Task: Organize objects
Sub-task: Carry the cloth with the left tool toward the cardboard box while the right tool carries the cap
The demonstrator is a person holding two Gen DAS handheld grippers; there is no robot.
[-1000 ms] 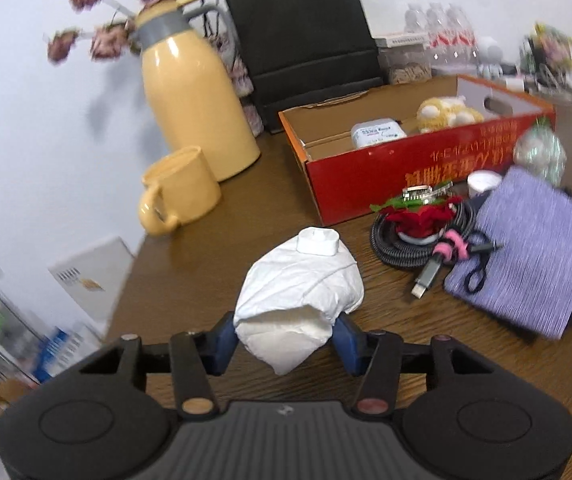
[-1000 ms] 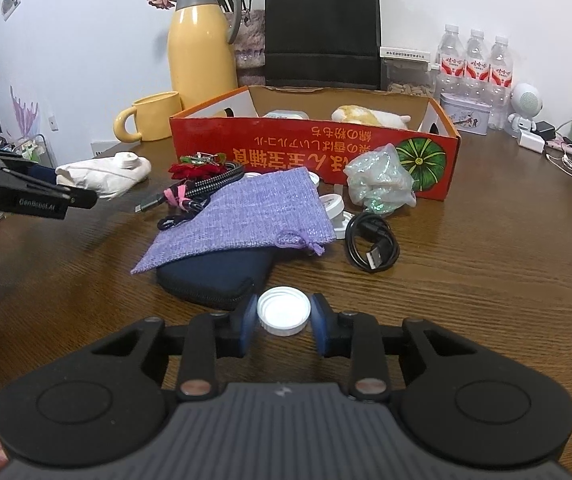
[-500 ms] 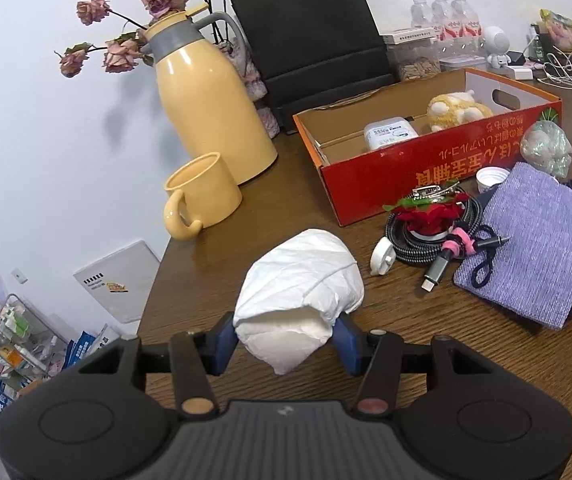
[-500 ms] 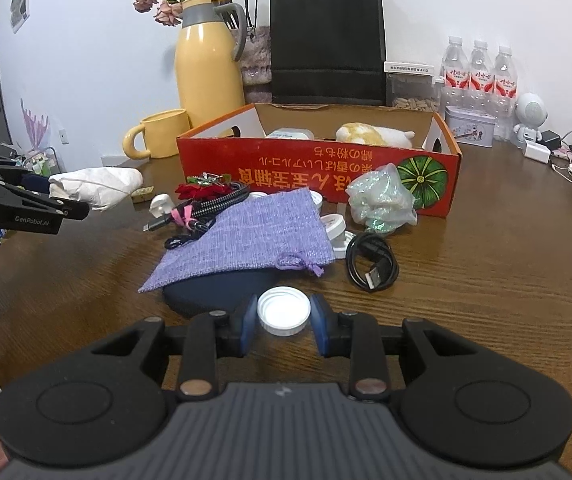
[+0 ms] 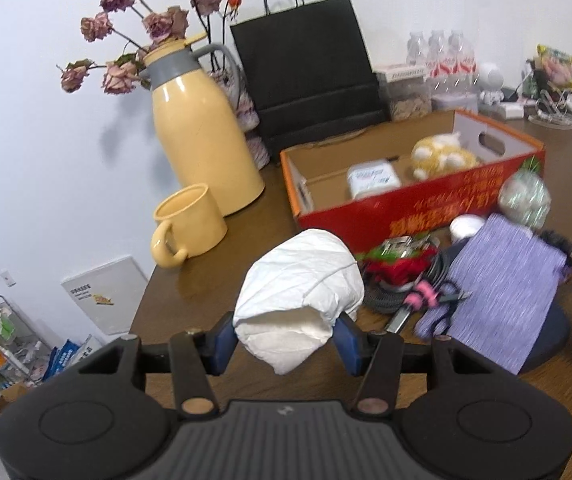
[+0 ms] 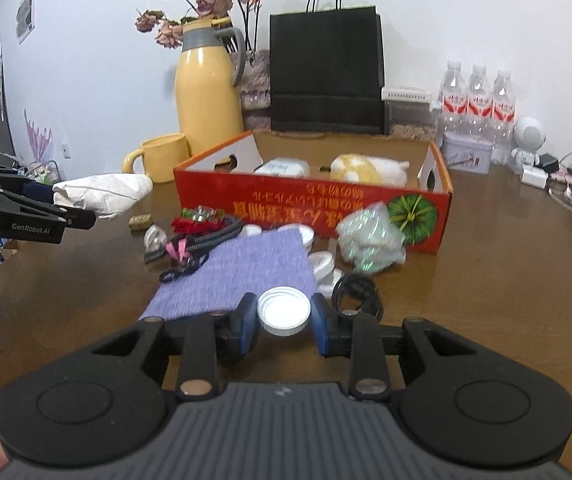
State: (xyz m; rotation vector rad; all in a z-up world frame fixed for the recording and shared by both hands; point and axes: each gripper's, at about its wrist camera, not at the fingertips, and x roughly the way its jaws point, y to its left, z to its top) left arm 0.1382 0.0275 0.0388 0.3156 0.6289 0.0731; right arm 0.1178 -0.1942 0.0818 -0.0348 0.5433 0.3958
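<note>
Brown wooden table [image 6: 506,280] against a white wall; we log the clutter from near to far.

Nearest, we hold both tools loaded. Our right gripper [image 6: 283,317] pinches one white cap [image 6: 283,311] by its rim, above the near edge of the purple pouch [image 6: 241,272]. Our left gripper [image 5: 286,338] is pressed onto one crumpled white bundle [image 5: 300,294], lifted clear of the table. We judge both are carried this way for dropping into the box [image 6: 314,208], which is open-topped and sits just behind the loose pile.

Loose pile, between grippers and box:
- 1 purple pouch, lying on a dark blue case [image 5: 548,338]
- 1 black cable coil [image 6: 358,290]
- 1 braided cable with a pink tie [image 6: 201,240], with a red-and-green item [image 6: 191,220] on it
- 1 crinkled clear bag [image 6: 370,236], touching the box front
- several small white round items beside the pouch; count unclear

Inside the box: 1 white pack [image 6: 281,168], 1 yellow-and-white plush [image 6: 368,168]. Two items stowed, so we judge sorting is at an early stage.

Behind, apparently not part of the sort:
- 1 yellow mug [image 6: 161,158]
- 1 yellow jug [image 6: 209,92] with dried roses behind it
- 1 black paper bag [image 6: 326,68]
- 3 water bottles [image 6: 480,100]
</note>
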